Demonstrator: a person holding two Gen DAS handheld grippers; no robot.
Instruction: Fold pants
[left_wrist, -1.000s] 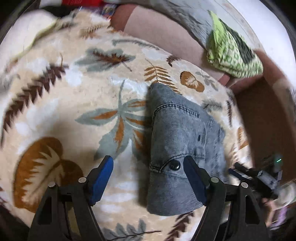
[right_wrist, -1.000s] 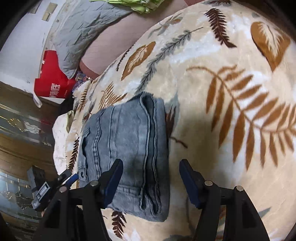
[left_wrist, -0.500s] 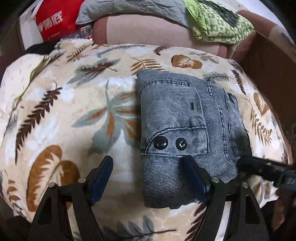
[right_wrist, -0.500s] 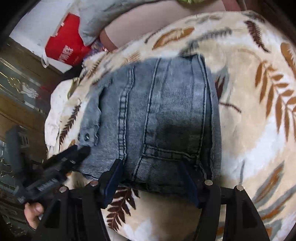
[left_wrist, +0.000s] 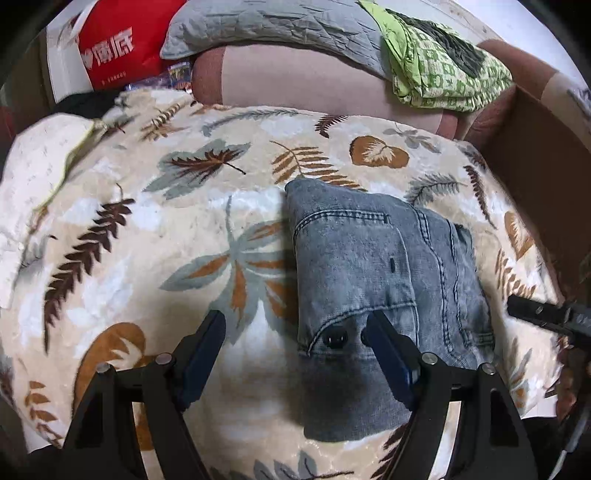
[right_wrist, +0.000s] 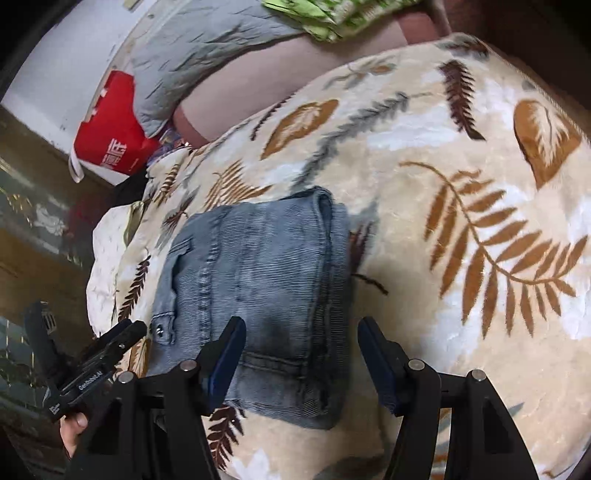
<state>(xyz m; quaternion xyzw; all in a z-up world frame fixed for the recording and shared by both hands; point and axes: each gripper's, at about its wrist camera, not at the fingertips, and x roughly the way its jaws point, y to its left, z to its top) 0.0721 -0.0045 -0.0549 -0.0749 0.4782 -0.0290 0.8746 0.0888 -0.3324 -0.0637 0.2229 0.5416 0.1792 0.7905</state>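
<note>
A leaf-printed blanket (left_wrist: 155, 229) covered the surface, with a grey quilt (left_wrist: 280, 26) and a green patterned cloth (left_wrist: 443, 70) heaped along its far edge and a red bag (left_wrist: 118, 48) off to one side. The pants (left_wrist: 369, 273), grey denim folded into a compact rectangle, lay flat near the blanket's middle. The left gripper (left_wrist: 293, 341) hung over the folded bundle's buttoned corner, jaws spread and grasping nothing. The right gripper (right_wrist: 301, 349) hovered above the opposite side, likewise released, though shadow there made contact hard to judge.
</note>
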